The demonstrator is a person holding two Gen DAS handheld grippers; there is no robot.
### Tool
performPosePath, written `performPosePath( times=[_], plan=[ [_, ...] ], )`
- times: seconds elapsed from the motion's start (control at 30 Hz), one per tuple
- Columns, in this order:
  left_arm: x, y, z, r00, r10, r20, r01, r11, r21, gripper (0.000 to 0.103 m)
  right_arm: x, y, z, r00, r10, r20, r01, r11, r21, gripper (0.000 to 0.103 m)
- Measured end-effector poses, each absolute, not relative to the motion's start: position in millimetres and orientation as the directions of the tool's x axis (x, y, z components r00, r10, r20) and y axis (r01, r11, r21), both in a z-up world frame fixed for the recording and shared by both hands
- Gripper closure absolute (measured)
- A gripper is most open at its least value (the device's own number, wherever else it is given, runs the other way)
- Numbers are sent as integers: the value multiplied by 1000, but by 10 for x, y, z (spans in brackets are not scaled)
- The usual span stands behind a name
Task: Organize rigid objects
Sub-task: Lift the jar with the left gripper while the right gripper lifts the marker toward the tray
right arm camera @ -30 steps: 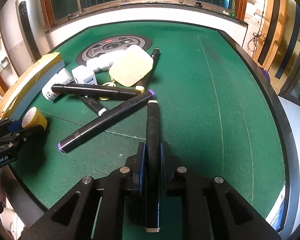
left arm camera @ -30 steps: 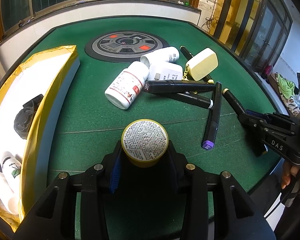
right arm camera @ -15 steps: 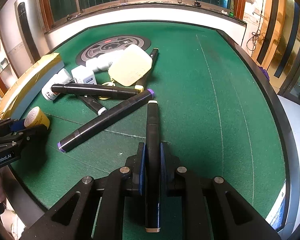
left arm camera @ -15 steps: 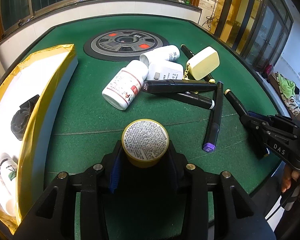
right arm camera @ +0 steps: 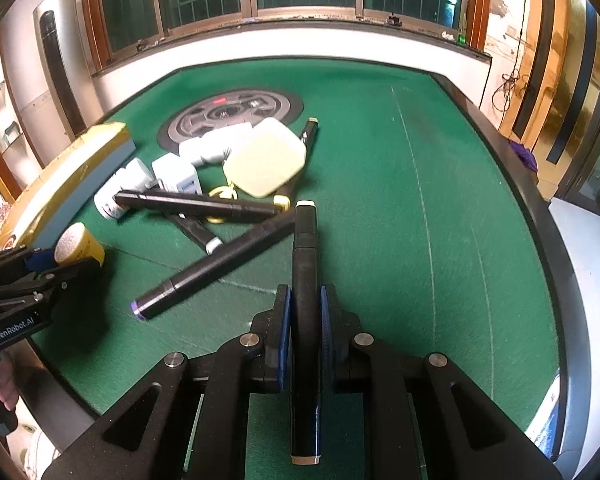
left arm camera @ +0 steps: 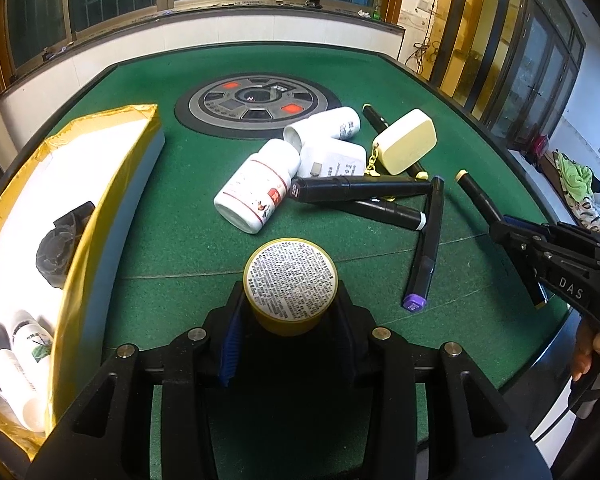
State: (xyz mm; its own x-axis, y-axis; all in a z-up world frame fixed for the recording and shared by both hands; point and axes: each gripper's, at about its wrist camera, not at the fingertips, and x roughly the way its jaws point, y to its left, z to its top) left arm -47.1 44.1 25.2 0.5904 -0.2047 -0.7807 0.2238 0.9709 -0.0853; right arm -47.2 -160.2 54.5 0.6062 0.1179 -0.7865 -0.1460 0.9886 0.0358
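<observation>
I have both tongs loaded mid-sort. The left tongs pinch a small round yellow tin with a printed white label, its labelled face tipped toward the camera above the green felt tabletop. The right tongs are pressed together on a black plastic marker with cream end caps, gripped at mid-barrel and pointing away along the fingers.

By my reading, the step in hand is the carry: two items lifted, neither yet put away. The likely destination is the yellow-edged white box at the left side of the tabletop, which already holds a crumpled black object and small white bottles. My next move calls for swinging the tin left over the box's rim before I release it; the marker must cross farther.

Both tongs slope steeply down toward the felt, a hand showing under the right one. Ahead lie the unsorted pile: white pill bottles, a cream rounded case on a gold chain and more black markers, one purple-capped.
</observation>
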Motion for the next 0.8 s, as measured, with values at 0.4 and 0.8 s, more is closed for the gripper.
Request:
performPosePath(
  times=[0.4,0.8],
  plan=[
    [-524,494,395,623,-198,-757,212,974,-81,65,-490,-1475,728,636,142,-759,-175,984,37,90],
    [-542,677,518,665,-161,-729,158,985,-73,65,-463,-1190,896,658,200,-726,-255,966,35,90]
  ],
)
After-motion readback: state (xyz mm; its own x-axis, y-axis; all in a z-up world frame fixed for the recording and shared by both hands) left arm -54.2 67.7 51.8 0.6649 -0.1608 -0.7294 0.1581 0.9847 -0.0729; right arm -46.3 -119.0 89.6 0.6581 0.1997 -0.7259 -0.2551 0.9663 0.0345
